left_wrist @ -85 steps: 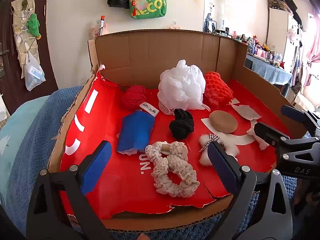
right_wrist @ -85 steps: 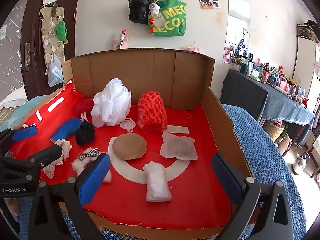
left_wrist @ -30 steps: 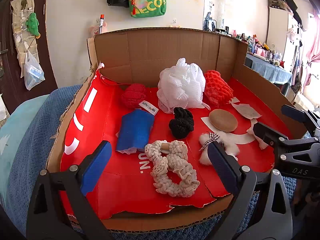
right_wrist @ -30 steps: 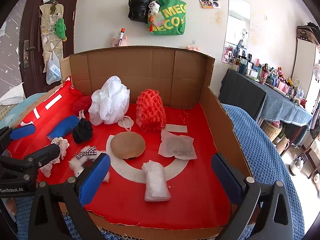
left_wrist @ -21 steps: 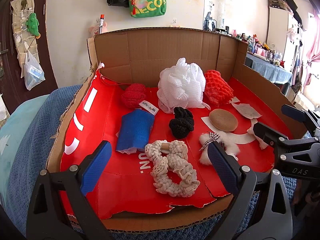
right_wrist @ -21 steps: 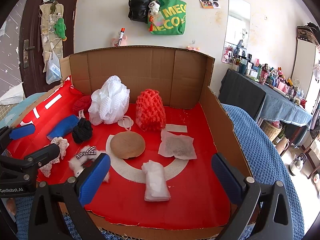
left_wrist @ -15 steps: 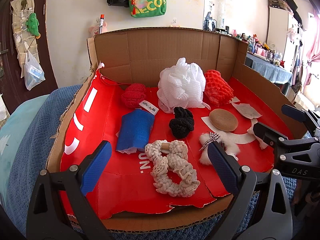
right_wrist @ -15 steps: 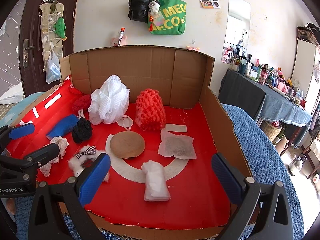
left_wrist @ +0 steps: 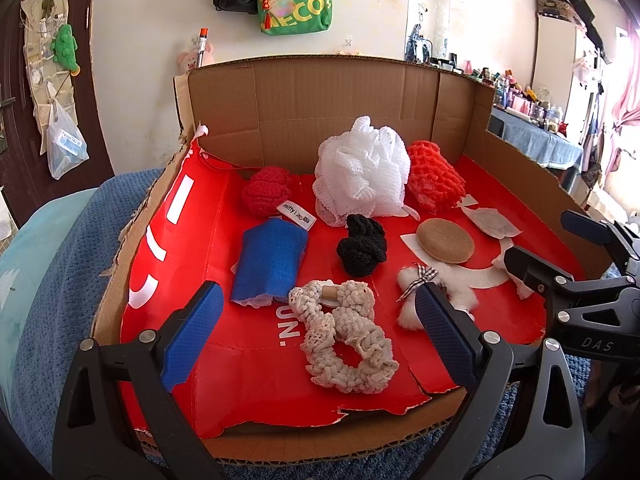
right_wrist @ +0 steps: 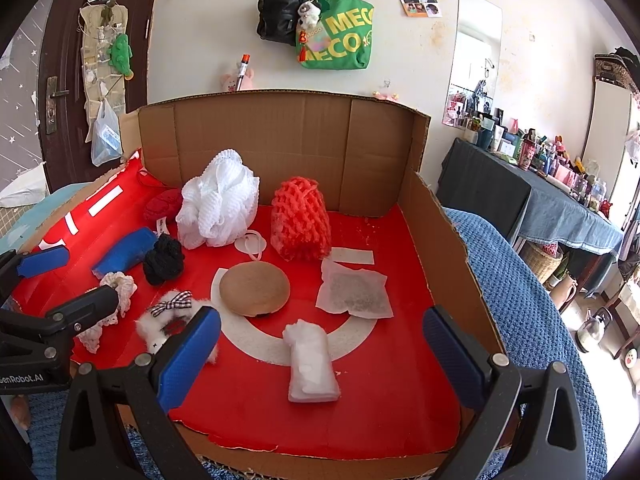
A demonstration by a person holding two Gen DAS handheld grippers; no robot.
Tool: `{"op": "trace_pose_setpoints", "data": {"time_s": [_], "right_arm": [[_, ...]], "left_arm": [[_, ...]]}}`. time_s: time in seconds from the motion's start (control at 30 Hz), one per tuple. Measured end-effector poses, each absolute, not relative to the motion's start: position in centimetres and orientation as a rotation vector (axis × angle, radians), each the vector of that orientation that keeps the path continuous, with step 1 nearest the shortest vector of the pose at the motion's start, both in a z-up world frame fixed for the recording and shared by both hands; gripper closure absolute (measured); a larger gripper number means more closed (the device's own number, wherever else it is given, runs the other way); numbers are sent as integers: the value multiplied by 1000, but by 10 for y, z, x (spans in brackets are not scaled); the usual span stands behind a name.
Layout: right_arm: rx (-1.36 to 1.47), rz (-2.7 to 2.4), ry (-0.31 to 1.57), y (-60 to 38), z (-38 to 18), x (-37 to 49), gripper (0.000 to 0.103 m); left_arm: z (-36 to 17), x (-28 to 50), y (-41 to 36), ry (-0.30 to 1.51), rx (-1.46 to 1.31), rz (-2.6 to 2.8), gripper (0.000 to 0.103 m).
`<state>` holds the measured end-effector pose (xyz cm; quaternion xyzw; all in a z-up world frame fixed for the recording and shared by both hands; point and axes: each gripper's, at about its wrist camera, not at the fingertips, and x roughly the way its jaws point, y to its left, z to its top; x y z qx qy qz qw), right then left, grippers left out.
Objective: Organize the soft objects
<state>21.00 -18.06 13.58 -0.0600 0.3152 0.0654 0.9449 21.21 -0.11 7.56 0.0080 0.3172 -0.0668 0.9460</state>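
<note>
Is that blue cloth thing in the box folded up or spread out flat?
Folded or rolled: the blue cloth is a thick compact bundle with white lining showing at its near end.

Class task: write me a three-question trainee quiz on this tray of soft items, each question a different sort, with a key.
1. True or false: the left tongs are shut on the cream scrunchie.
2. What lies nearest in front of the right tongs? A) white foam wrap B) orange net sponge C) white bath pouf
3. Fill in: the black scrunchie lies just right of the ____ cloth roll.

Key: 1 false, both tongs open; 2 A; 3 blue.
</note>
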Motion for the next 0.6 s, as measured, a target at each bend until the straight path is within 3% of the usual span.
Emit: {"op": "trace_pose_setpoints", "data": {"time_s": [0.4, 0.6], "right_arm": [[-59, 181, 636, -199, 173, 154, 0], [-63, 170, 688, -205, 169, 112, 0]], "left_arm": [[116, 140, 5, 619, -15, -173, 5], [94, 110, 6, 721, -39, -159, 5]]}}
